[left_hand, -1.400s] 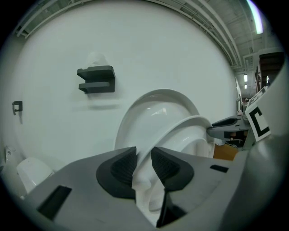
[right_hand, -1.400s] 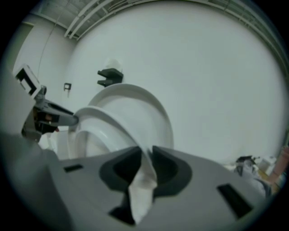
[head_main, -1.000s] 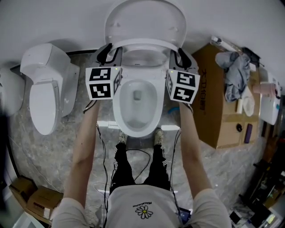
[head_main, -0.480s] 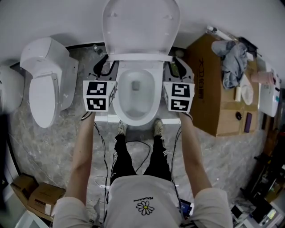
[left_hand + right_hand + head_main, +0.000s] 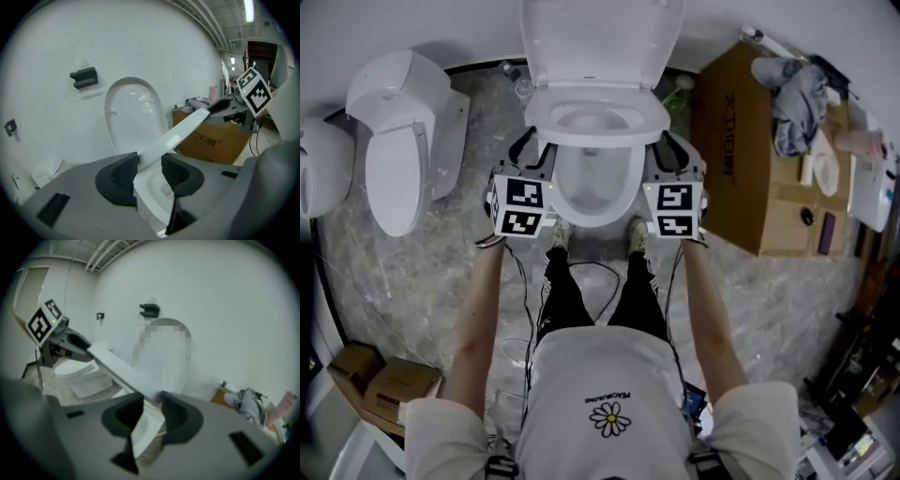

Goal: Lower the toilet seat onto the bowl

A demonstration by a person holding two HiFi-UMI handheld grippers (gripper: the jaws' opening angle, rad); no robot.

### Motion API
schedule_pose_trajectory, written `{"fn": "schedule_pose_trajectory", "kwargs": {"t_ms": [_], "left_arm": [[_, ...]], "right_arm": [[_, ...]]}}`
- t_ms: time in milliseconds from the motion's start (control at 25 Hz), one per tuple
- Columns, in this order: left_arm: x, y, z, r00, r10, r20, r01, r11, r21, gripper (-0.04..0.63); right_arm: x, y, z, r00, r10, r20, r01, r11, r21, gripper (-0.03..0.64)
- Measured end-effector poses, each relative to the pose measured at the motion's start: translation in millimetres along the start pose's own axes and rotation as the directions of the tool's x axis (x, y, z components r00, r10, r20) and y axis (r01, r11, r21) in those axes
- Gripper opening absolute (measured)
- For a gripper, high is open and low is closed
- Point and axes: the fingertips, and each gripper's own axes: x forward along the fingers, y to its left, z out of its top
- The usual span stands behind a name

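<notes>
The white toilet seat (image 5: 595, 117) hangs tilted between the upright lid (image 5: 600, 42) and the bowl (image 5: 592, 187). My left gripper (image 5: 528, 155) is at the seat's left edge and my right gripper (image 5: 672, 155) at its right edge. In the left gripper view the seat (image 5: 187, 129) runs between the left gripper's (image 5: 149, 171) jaws and lies against one pad (image 5: 123, 173). The jaws are opening. In the right gripper view the seat (image 5: 117, 369) passes between the right gripper's (image 5: 152, 411) opening jaws, with a dark gap beside it.
A second white toilet (image 5: 398, 150) stands to the left. A large cardboard box (image 5: 741, 159) with a grey cloth (image 5: 797, 94) on top stands right of the bowl. Small boxes (image 5: 380, 384) sit at lower left. Cables (image 5: 520, 309) trail on the marble floor beside the person's feet.
The seat has swung down away from the lid to a tilt over the bowl. Both grippers have come down and toward the person with it.
</notes>
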Motion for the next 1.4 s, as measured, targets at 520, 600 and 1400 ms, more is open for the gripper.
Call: {"fn": "schedule_pose_trajectory", "kwargs": {"t_ms": [520, 600, 1400], "left_arm": [[-14, -35, -61, 0.989, -0.086, -0.121, 0.085, 0.996, -0.017, 0.209], [-17, -41, -72, 0.985, -0.109, -0.136, 0.108, 0.994, -0.014, 0.212], [-28, -93, -170, 0.890, -0.304, -0.340, 0.333, 0.942, 0.029, 0.262]], "right_arm": [[-19, 32, -58, 0.986, 0.094, -0.135, -0.097, 0.995, -0.011, 0.144], [-22, 37, -68, 0.980, 0.113, -0.161, -0.118, 0.993, -0.019, 0.147], [-35, 88, -172, 0.867, 0.306, -0.393, -0.357, 0.932, -0.063, 0.166]]}}
